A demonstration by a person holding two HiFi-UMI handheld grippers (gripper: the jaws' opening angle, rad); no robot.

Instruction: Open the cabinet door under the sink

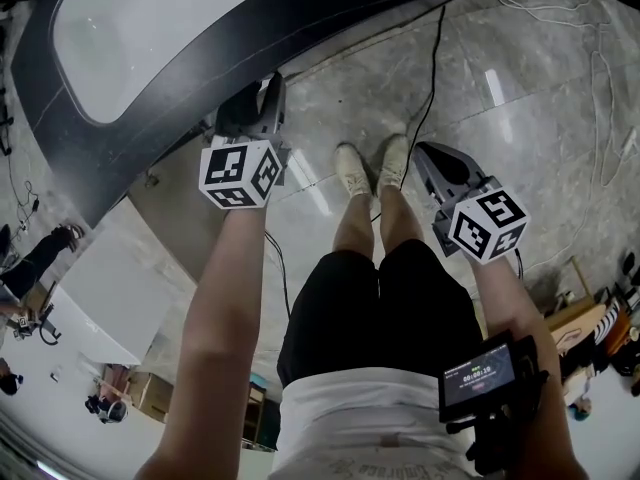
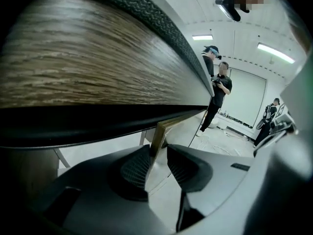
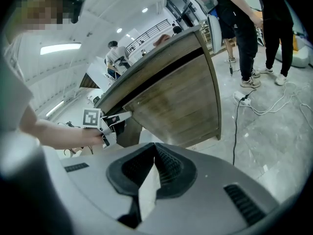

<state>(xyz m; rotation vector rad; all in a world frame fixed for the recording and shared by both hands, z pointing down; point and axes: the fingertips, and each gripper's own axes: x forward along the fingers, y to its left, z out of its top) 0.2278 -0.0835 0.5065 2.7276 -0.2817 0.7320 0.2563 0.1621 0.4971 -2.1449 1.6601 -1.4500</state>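
The wood-grain cabinet (image 3: 181,97) stands under a dark counter (image 1: 300,18) with a white basin (image 1: 150,28). My left gripper (image 1: 268,86) is up against the cabinet's front just below the counter's rim. In the left gripper view the cabinet front (image 2: 73,58) fills the upper left, and a pale wooden door edge (image 2: 158,133) stands between the half-spread jaws of the left gripper (image 2: 159,153). That edge lies against the left pad (image 2: 137,168), with a sliver of gap at the right pad. My right gripper (image 3: 155,148) is shut with nothing in it and hangs in the air over the floor, to the right of the cabinet.
A black cable (image 1: 435,58) runs over the marble floor past the person's shoes (image 1: 370,168). A power strip (image 3: 243,98) and white cords lie right of the cabinet, where people (image 3: 244,28) stand. More people (image 2: 217,92) stand beyond the cabinet's far side.
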